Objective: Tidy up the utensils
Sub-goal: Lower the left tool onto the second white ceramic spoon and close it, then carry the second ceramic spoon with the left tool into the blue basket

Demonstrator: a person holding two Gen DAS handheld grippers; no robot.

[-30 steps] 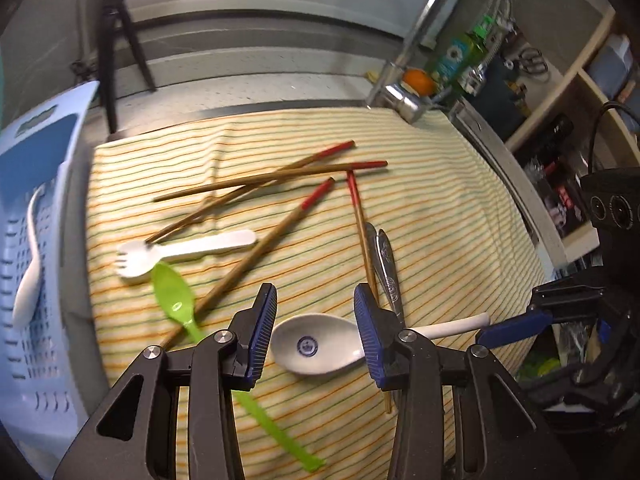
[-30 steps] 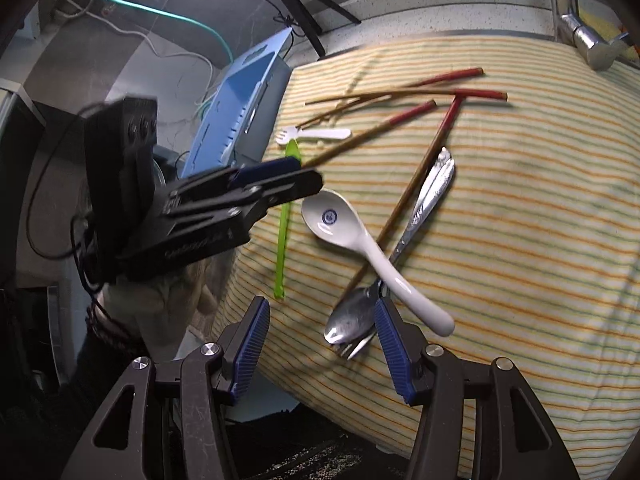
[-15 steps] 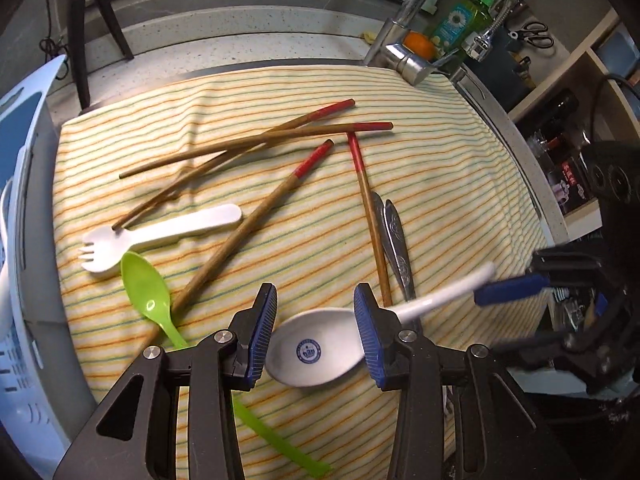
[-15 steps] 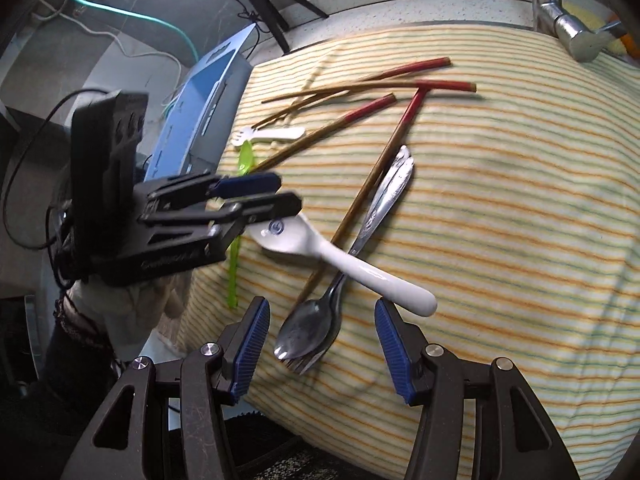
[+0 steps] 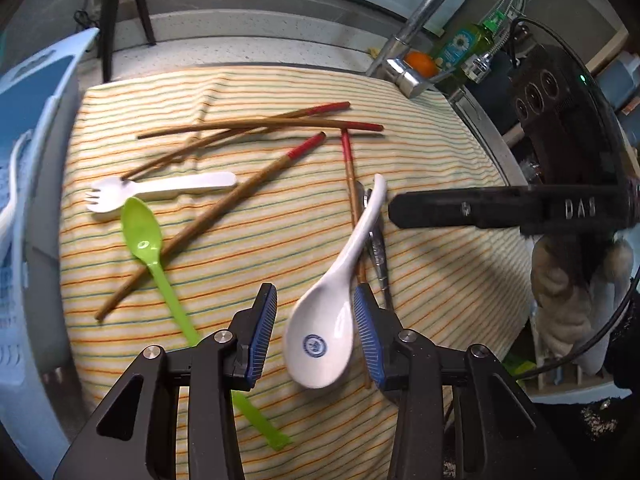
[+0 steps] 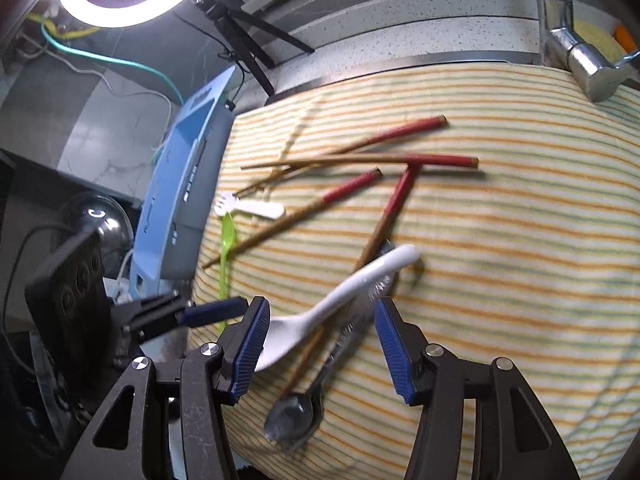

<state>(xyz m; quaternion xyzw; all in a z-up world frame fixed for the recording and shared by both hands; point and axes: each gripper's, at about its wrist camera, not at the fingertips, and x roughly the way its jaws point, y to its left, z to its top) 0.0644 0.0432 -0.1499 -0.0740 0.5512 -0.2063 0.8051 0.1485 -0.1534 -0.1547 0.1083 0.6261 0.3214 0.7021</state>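
A white ceramic spoon (image 5: 332, 300) with a blue mark lies on the striped cloth (image 5: 420, 152); its bowl sits between the open jaws of my left gripper (image 5: 314, 326), touching the right pad. Its handle (image 6: 360, 280) crosses a chopstick and the metal spoon and fork (image 6: 296, 416). My right gripper (image 6: 316, 344) is open and empty, hovering over those utensils. Several red-tipped chopsticks (image 5: 256, 124), a white plastic fork (image 5: 160, 190) and a green plastic spoon (image 5: 148, 244) lie further back.
A blue perforated basket (image 5: 24, 128) stands left of the cloth with a white utensil inside. A faucet (image 5: 408, 76), an orange and a soap bottle are at the back right. A tripod leg (image 5: 108, 20) stands behind the cloth.
The white spoon has swung round so its handle points away from me. My left gripper has moved closer around its bowl. My right gripper has moved forward over the metal spoon and fork.
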